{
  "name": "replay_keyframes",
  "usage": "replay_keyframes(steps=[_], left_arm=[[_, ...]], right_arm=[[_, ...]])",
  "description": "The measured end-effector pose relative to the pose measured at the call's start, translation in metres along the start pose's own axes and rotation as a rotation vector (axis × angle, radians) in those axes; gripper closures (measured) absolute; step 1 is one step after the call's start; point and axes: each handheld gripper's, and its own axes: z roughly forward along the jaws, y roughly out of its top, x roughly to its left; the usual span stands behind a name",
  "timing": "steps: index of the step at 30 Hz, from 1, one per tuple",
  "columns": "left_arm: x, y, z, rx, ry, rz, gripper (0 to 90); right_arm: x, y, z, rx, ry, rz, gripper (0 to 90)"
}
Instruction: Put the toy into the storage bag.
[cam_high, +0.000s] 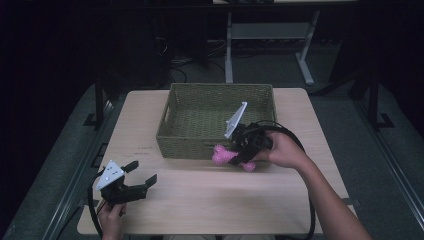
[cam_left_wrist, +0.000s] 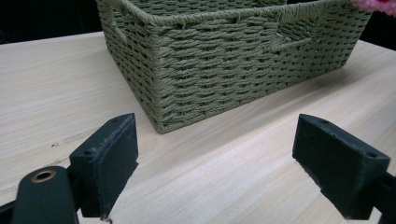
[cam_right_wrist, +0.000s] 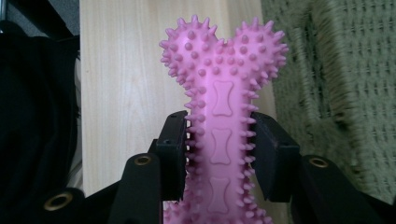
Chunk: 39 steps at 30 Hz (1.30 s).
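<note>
A pink spiky bone-shaped toy (cam_right_wrist: 223, 98) is clamped by its shaft between the jaws of my right gripper (cam_right_wrist: 219, 149). In the high view the toy (cam_high: 222, 155) hangs just in front of the green woven basket's (cam_high: 182, 144) near wall, with the right gripper (cam_high: 239, 156) shut on it and tipped down to the left. My left gripper (cam_high: 142, 174) rests low at the table's front left, jaws wide apart with nothing between them. In the left gripper view its jaws (cam_left_wrist: 217, 163) frame the basket's (cam_left_wrist: 224, 70) near corner, and a bit of the pink toy (cam_left_wrist: 376, 4) peeks in at the top right.
The basket (cam_high: 167, 112) looks empty inside and stands at the middle back of the light wooden table (cam_high: 215, 200). Black cables trail from both grippers. Table legs and a dark floor lie beyond the far edge.
</note>
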Motion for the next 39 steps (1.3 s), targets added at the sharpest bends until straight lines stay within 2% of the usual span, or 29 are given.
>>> replay_keyframes(steps=[15,39], left_arm=[[0.000,0.000,0.000,0.001,0.000,-0.002,13.8],[-0.001,0.000,0.001,0.000,-0.002,0.000,13.8]], right_arm=[[-0.031,0.013,-0.019,-0.023,0.004,0.036,58.2],[-0.077,0.023,-0.025,-0.009,-0.003,0.092,58.0]])
